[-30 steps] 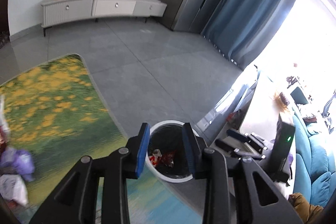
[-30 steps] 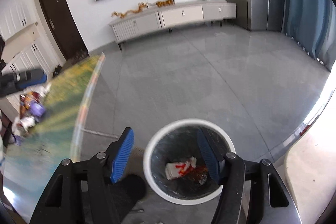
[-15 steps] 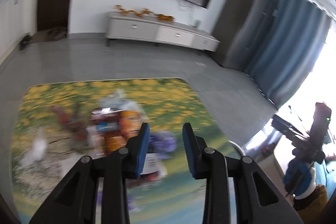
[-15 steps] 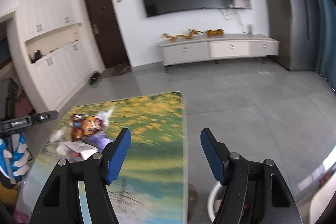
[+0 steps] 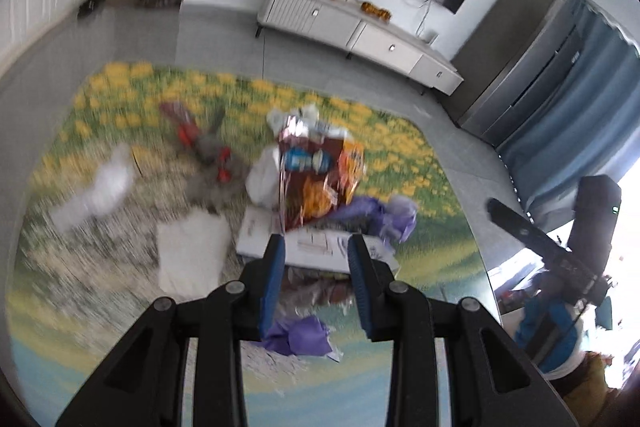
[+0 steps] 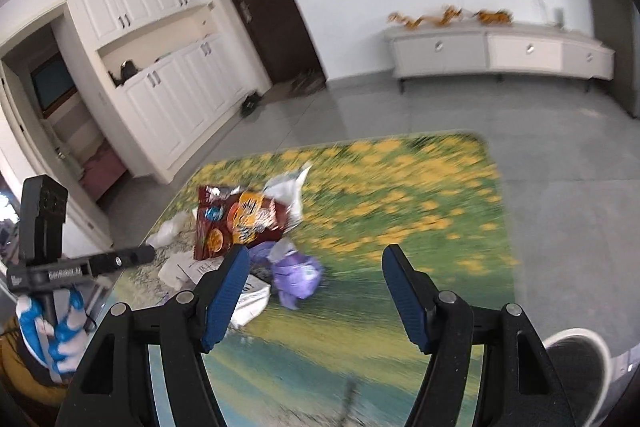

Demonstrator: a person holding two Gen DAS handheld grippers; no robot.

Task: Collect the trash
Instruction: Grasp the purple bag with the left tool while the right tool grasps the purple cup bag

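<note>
A heap of trash lies on the flower-print table (image 5: 420, 155): a brown and orange snack bag (image 5: 320, 179), purple wrappers (image 5: 376, 215), a white printed carton (image 5: 316, 247), white tissues (image 5: 108, 183) and a grey and red wrapper (image 5: 212, 155). My left gripper (image 5: 316, 263) is open and empty, just above the near side of the heap. In the right wrist view the snack bag (image 6: 236, 219) and a purple wrapper (image 6: 296, 275) lie ahead and left of my right gripper (image 6: 316, 287), which is wide open and empty. The white-rimmed trash bin (image 6: 580, 359) shows at the lower right.
The other hand-held gripper (image 5: 560, 259) shows at the right in the left wrist view, and at the left in the right wrist view (image 6: 44, 251). A white TV cabinet (image 5: 352, 27) stands at the far wall. Grey tiled floor (image 6: 400, 115) surrounds the table.
Both grippers have swung away from the trash bin to the table. The left one has moved closer to the heap. Both stay open and empty.
</note>
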